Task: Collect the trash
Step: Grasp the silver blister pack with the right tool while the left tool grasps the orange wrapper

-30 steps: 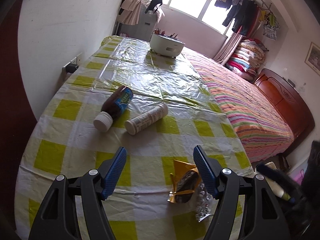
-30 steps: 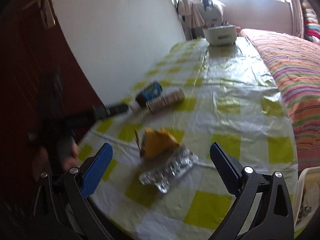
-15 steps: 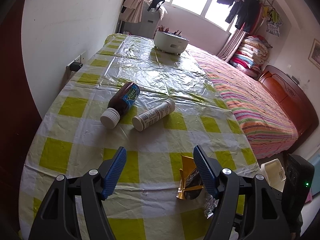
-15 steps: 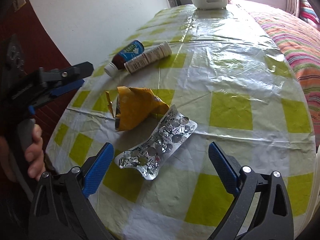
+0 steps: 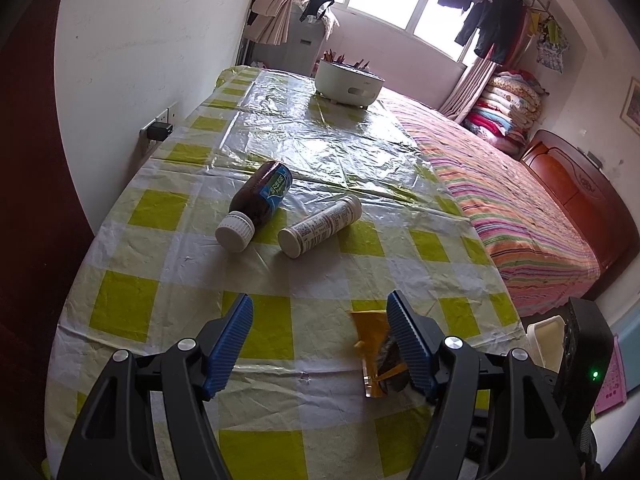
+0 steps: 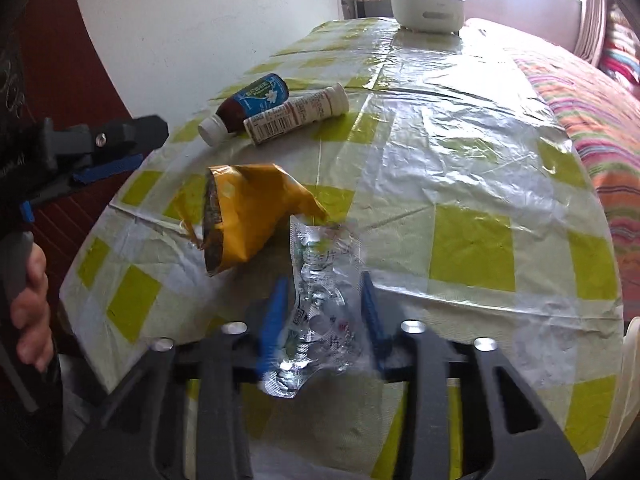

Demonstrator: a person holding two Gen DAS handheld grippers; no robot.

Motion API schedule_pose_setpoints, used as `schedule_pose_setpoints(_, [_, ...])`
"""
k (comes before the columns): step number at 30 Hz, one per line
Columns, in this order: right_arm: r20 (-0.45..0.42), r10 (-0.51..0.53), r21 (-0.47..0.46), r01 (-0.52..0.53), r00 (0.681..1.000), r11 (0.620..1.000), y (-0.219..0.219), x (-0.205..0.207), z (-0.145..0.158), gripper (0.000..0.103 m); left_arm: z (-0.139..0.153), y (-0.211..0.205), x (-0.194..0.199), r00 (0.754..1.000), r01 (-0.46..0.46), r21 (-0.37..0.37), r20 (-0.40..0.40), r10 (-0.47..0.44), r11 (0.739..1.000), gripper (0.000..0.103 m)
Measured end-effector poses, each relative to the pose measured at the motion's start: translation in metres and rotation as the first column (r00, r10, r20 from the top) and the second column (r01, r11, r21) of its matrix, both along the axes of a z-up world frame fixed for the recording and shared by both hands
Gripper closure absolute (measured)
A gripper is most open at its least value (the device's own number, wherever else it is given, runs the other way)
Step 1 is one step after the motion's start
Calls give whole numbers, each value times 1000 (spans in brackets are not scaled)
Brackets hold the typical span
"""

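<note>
Covering table, checked yellow-white cloth (image 5: 168, 248) under plastic; striped bed (image 5: 520, 216) beside.

Each camera is sitting behind its own gripper and looking forward and down along the two fingers at the checked surface (image 5: 168, 264). The left view is looking from the near edge toward the window. The right view is sitting lower and closer. Both are sharing the brown bottle (image 5: 260, 200), the white tube (image 6: 298, 114), the yellow wrapper (image 6: 248, 216) and the white pot (image 5: 348, 84).
</note>
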State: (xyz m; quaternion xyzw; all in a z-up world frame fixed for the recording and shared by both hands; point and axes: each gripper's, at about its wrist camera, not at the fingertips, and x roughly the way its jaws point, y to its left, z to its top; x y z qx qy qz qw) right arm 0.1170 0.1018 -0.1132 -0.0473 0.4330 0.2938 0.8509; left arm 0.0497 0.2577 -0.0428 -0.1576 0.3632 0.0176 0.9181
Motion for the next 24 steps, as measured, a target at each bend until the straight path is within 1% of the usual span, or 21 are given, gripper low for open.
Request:
schedule_pose_setpoints(5, [3, -3, 35, 3, 1000, 999, -15, 0, 4, 73, -1, -6, 3, 1000, 19, 9, -11, -19, 1000, 36])
schedule_pose_setpoints(8, [28, -33, 83, 31, 999, 996, -33, 1, 17, 73, -4, -8, 5, 999, 36, -5, -26, -37, 999, 36])
schedule_pose_setpoints(9, [35, -47, 113, 43, 998, 993, -43, 2, 25, 73, -6, -8, 6, 999, 42, -17, -33, -42, 999, 36])
schedule_pose_setpoints(11, [41, -69, 150, 62, 997, 987, -55, 5, 33, 73, -9, -9, 8, 997, 51, -34, -53, -53, 998, 36])
schedule_pose_setpoints(13, [43, -81, 182, 72, 996, 981, -61, 6, 40, 73, -13, -12, 10, 996, 57, -35, -72, -59, 998, 36])
schedule_pose_setpoints(17, [50, -83, 221, 70, 995, 973, -66, 3, 48, 73, -25, -32, 16, 987, 106, -1, -121, -106, 994, 36])
schedule_pose_setpoints(19, [56, -75, 230, 60, 996, 971, -60, -1, 48, 72, -32, -45, 21, 981, 126, 22, -149, -122, 992, 36])
schedule_pose_setpoints(24, [58, -75, 257, 57, 996, 965, -67, -4, 48, 72, -40, -66, 32, 972, 159, 44, -184, -148, 986, 36])
